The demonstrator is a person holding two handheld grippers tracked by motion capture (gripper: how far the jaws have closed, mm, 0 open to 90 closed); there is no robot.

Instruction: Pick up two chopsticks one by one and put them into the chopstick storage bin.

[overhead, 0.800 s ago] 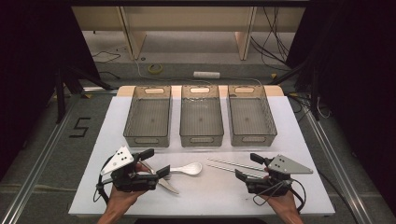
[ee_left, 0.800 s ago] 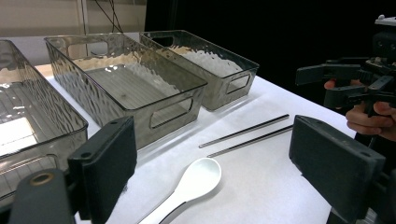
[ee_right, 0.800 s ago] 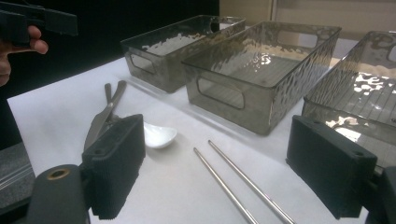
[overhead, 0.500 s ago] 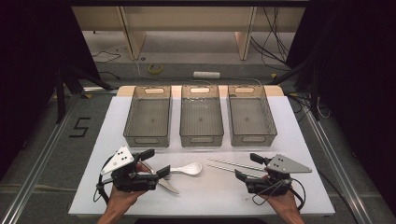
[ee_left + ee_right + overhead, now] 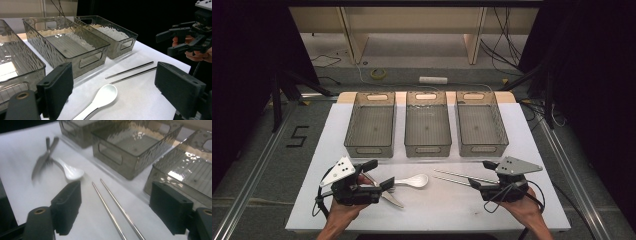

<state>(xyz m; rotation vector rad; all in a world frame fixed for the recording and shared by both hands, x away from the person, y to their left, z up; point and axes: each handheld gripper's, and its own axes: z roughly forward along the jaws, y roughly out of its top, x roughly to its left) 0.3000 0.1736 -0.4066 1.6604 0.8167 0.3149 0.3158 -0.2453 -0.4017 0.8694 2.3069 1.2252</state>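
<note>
- High view, lower half of the frame: the white ceramic spoon (image 5: 413, 181), the metal knife and fork (image 5: 43, 160) and the pair of steel chopsticks (image 5: 460, 177) lie on the white table (image 5: 532, 145); I judge no sorting done yet.
- Across the middle, three clear ribbed plastic bins (image 5: 427, 124) stand empty.
- My left gripper (image 5: 379, 175) gapes beside the spoon, pinching nothing.
- My right gripper (image 5: 478, 175) is spread above the chopsticks, nothing between its pads.

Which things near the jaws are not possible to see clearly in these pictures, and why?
- Knife and fork: blurred in the right gripper view; in the high view the left gripper covers most of them.
- White spoon handle: cut off by the bottom edge in the left gripper view.
- Chopsticks: near ends cut off by the bottom edge in the right gripper view.
</note>
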